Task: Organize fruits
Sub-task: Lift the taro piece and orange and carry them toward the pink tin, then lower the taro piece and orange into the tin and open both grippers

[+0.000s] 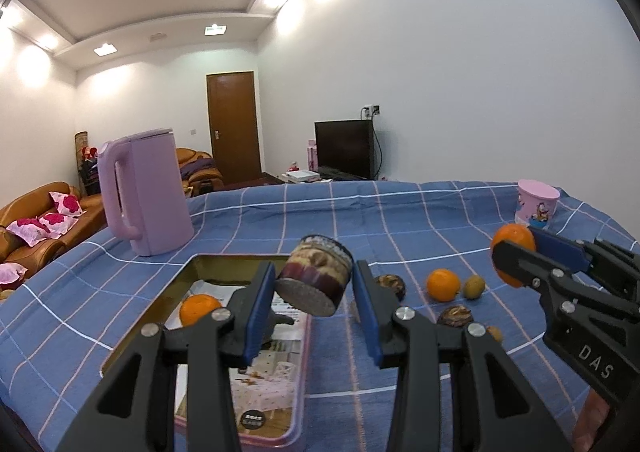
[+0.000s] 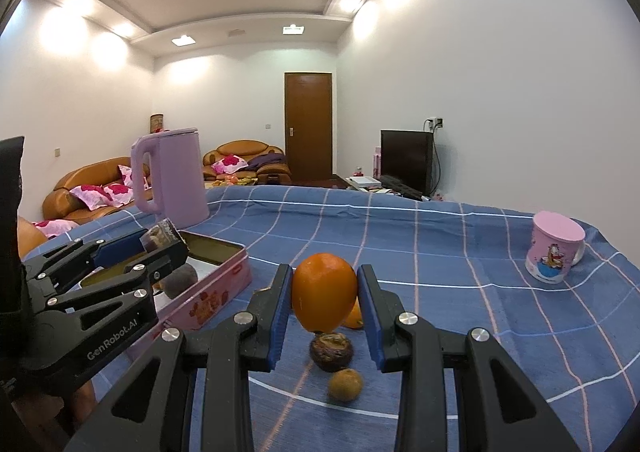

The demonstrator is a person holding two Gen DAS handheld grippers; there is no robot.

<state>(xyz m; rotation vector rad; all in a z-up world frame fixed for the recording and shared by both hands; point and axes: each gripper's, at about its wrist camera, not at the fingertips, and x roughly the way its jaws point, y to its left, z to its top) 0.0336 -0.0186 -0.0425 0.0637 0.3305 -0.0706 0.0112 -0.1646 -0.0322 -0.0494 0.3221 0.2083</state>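
Note:
My left gripper [image 1: 315,284] is shut on a dark purple mangosteen [image 1: 316,277] and holds it above the right rim of the pink tin box [image 1: 298,392], which has one orange [image 1: 199,308] inside. My right gripper [image 2: 325,298] is shut on an orange [image 2: 324,292], held above the blue checked cloth. In the left wrist view that gripper [image 1: 520,256] shows at the right with its orange [image 1: 513,242]. On the cloth lie another orange [image 1: 442,284], two mangosteens [image 1: 392,284] [image 1: 455,316] and a small brownish-green fruit [image 1: 474,286]. In the right wrist view a mangosteen [image 2: 331,352] and a small fruit [image 2: 345,384] lie below my fingers.
A lilac kettle [image 1: 144,192] stands at the back left of the table. A pink cartoon mug [image 1: 537,204] stands at the back right. The blue cloth [image 1: 360,212] covers the whole table. Sofas, a door and a TV are beyond.

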